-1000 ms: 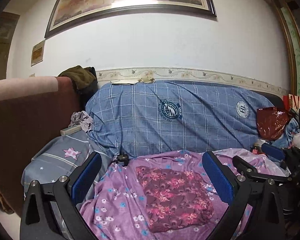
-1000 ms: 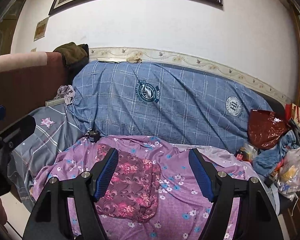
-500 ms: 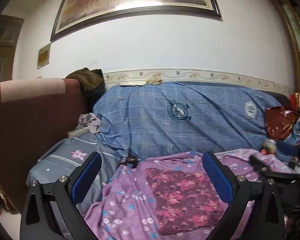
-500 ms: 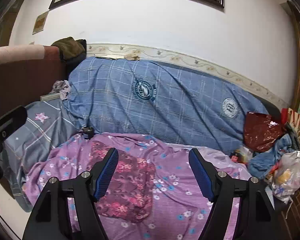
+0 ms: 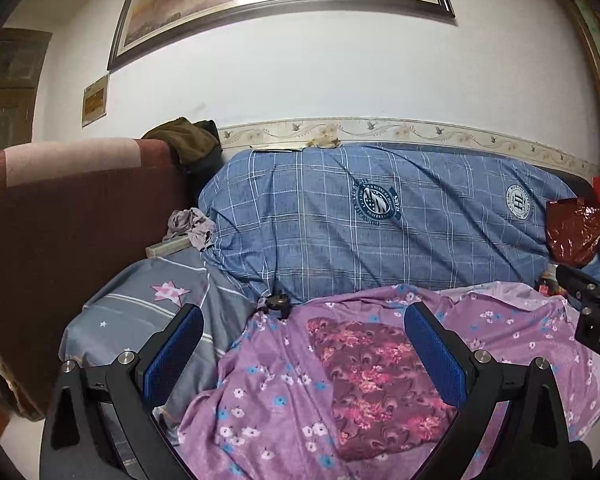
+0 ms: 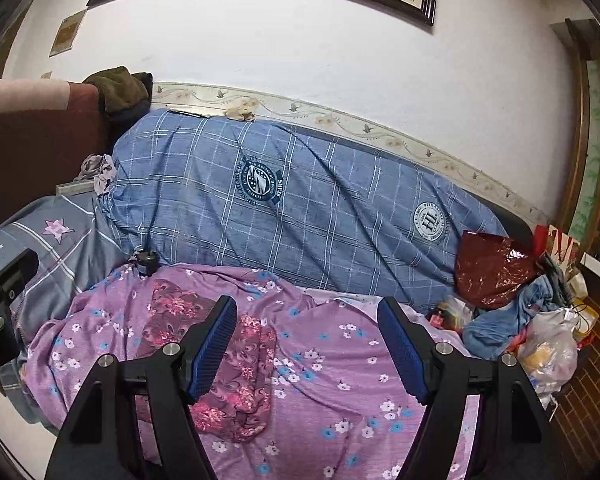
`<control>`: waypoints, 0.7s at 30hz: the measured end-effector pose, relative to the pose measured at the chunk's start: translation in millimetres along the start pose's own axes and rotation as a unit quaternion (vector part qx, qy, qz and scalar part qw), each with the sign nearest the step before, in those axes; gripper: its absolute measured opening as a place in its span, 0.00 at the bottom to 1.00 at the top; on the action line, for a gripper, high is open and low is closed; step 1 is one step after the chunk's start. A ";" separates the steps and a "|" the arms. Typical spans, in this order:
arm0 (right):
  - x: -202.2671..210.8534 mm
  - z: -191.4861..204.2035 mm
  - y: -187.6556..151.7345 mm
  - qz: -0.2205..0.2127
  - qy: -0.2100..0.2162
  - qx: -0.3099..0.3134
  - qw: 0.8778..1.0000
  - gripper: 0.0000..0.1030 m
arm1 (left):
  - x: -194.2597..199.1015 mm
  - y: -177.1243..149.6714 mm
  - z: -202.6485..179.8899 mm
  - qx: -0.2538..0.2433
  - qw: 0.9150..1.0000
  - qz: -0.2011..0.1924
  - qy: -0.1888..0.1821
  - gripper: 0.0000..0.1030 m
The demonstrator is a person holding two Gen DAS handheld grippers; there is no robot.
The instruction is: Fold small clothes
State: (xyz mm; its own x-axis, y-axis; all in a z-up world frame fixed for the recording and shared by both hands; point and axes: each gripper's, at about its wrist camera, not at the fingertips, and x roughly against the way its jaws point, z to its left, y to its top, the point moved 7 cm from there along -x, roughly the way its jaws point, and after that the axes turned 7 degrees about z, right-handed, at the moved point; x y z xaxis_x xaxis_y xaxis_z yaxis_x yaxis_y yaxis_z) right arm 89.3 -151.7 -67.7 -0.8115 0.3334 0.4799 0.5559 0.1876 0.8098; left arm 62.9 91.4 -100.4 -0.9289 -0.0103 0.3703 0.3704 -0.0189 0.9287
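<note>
Hovering open, both grippers [image 5: 304,334] [image 6: 308,326] flank the maroon floral garment [image 5: 374,376].

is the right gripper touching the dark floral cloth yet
Apart. In the right wrist view the right gripper stands open and empty, its pads above and nearer the camera than the dark floral cloth, which lies flat on the purple sheet.

blue checked cover [image 6: 300,208] | round badge: "HL" | crest badge: "STARS"
</note>
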 end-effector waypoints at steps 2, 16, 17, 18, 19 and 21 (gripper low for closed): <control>0.5 0.4 1.1 -0.001 -0.004 0.002 1.000 0.72 | -2.7 2.0 0.0 0.001 1.000 0.000 -0.002 0.99; -14.5 6.9 2.6 0.007 -0.007 0.005 1.000 0.72 | -20.3 2.6 3.7 0.011 1.000 0.012 0.001 0.99; -15.6 7.8 2.4 0.008 -0.007 0.006 1.000 0.72 | -21.6 3.0 3.8 0.011 1.000 0.013 0.002 0.99; -17.0 8.6 2.2 0.008 -0.006 0.006 1.000 0.72 | -22.8 3.1 3.6 0.011 1.000 0.014 0.003 0.99; -19.0 9.7 1.8 0.010 -0.004 0.006 1.000 0.72 | -23.7 2.7 3.0 0.011 1.000 0.014 0.003 0.99; -23.0 12.3 0.9 0.013 -0.001 0.006 1.000 0.72 | -26.8 2.8 2.6 0.010 1.000 0.016 0.006 0.99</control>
State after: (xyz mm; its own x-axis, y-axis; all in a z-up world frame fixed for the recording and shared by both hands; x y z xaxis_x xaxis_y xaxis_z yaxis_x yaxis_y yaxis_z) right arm 110.6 -147.9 -82.1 -0.7968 0.3402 0.4994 0.5786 0.1910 0.7929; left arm 88.9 94.2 -107.7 -0.9164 -0.0228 0.3996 0.3997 0.0007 0.9167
